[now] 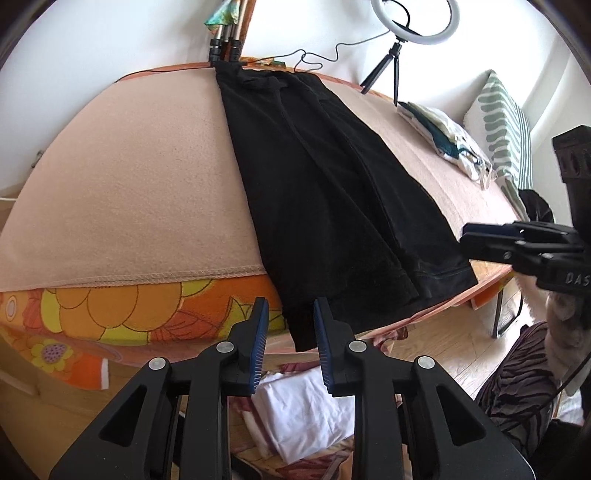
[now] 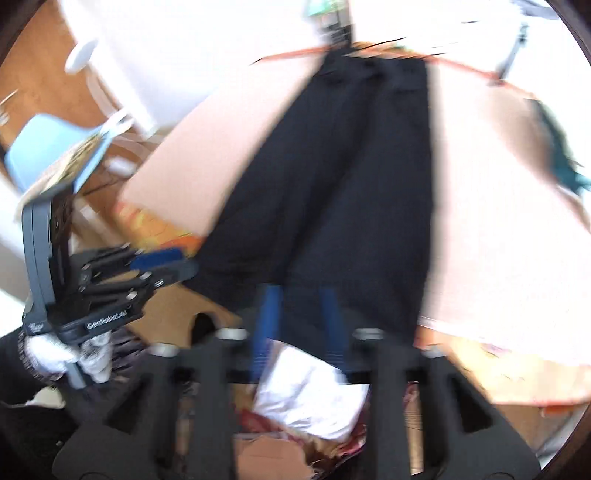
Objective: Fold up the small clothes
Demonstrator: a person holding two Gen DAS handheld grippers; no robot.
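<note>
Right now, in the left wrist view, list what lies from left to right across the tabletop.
Peach blanket → black garment → stack of folded clothes → striped green-and-white cushion. The right hand-held gripper pokes in from the right edge.

We see a white wall [image 1: 110,40] behind the bed, whose peach blanket [image 1: 129,192] covers an orange flowered sheet [image 1: 110,314]. A ring light [image 1: 415,22] on a small tripod glows at the far edge, near a striped green cushion [image 1: 502,125]. Below us lies pale wooden floor [image 1: 454,354]. A light blue chair [image 2: 48,147] stands left, blurred.
</note>
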